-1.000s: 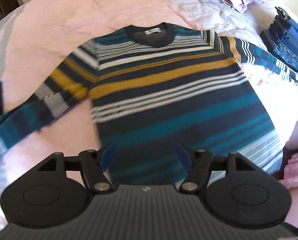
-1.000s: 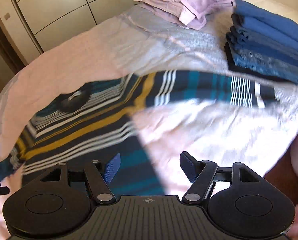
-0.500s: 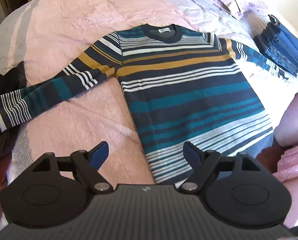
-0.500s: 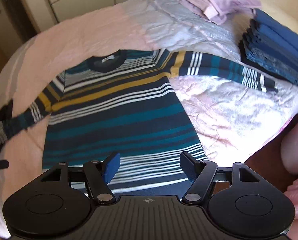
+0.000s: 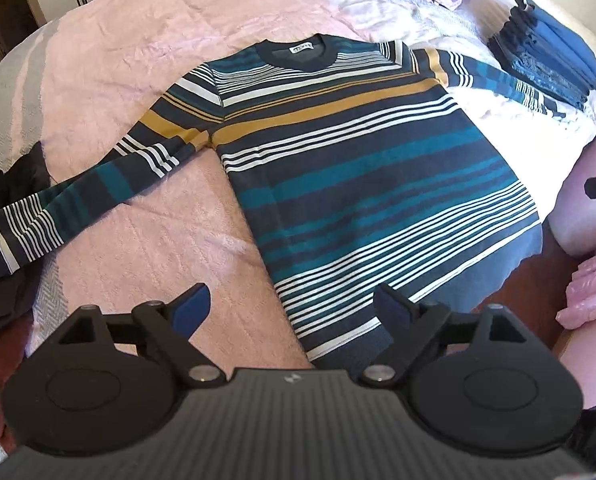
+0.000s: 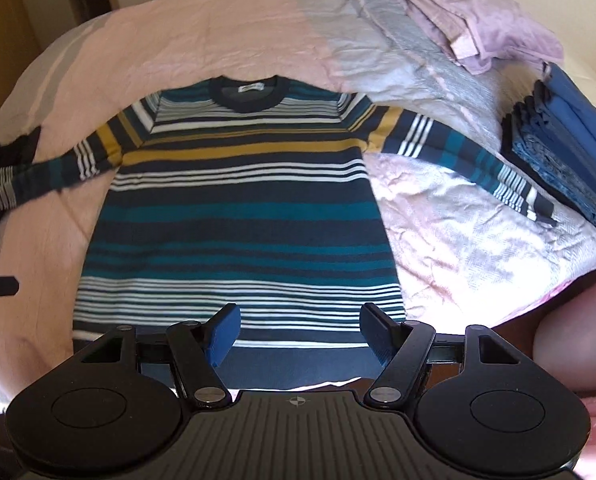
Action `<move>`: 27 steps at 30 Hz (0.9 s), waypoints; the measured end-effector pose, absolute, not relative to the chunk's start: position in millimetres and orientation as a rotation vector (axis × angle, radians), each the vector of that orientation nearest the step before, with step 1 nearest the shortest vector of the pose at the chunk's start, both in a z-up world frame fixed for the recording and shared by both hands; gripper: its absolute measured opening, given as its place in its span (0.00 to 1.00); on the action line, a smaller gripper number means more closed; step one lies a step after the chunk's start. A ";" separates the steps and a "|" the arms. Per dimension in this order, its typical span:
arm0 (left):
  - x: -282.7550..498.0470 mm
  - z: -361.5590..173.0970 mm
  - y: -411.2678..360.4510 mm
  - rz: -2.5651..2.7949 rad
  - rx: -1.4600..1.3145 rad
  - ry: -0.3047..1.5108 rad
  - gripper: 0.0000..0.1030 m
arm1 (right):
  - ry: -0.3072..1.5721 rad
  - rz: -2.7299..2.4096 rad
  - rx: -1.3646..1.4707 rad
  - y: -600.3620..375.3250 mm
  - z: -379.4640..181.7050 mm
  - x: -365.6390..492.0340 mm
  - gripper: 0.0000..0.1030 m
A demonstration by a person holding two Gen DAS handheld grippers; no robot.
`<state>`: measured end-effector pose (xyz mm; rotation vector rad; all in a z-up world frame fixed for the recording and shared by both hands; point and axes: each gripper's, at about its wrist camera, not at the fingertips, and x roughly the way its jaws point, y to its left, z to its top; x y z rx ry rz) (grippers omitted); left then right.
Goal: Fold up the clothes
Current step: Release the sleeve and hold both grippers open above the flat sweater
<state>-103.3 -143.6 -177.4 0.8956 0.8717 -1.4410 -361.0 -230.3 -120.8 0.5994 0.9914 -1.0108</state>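
Both your left gripper point(image 5: 289, 306) and right gripper point(image 6: 300, 326) have fingers apart, empty, over the soft, floppy striped knit sweater point(image 6: 237, 208) lying flat on the pink bed point(image 6: 217, 32), so I'd pinch a sleeve cuff.

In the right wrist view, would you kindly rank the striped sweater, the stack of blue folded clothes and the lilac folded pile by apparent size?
1. striped sweater
2–3. stack of blue folded clothes and lilac folded pile: these look alike, and the lilac pile lies farther away, so I leave them unranked.

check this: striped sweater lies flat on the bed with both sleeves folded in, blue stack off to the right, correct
Not quite: the sweater lies flat on the bed with both sleeves spread out, not folded in, as the right wrist view shows. The blue stack is off to the right.
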 end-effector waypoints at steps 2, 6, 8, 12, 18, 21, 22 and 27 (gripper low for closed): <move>-104.5 -177.4 -145.2 -1.443 0.905 0.868 0.84 | 0.994 -1.001 0.601 -228.0 -122.9 -359.5 0.67; -102.5 -175.1 -149.1 -1.430 0.905 0.859 0.84 | 0.997 -0.992 0.604 -228.8 -128.0 -359.0 0.67; -101.0 -173.8 -150.9 -1.420 0.901 0.856 0.84 | 0.998 -0.988 0.606 -229.0 -127.4 -356.1 0.67; -98.4 -171.2 -152.3 -1.397 0.888 0.854 0.84 | 1.005 -0.967 0.602 -232.8 -130.1 -353.4 0.67; -96.7 -172.5 -146.0 -1.351 0.875 0.874 0.84 | 1.032 -0.916 0.596 -234.9 -136.4 -351.1 0.67; -99.8 -176.0 -142.3 -1.332 0.883 0.889 0.84 | 1.049 -0.890 0.597 -234.8 -141.3 -353.9 0.67; -101.2 -177.4 -141.2 -1.331 0.889 0.892 0.84 | 1.053 -0.885 0.602 -233.6 -144.1 -356.1 0.67; -116.8 -187.5 -137.7 -1.343 0.943 0.909 0.84 | 1.083 -0.877 0.643 -221.9 -162.4 -369.7 0.67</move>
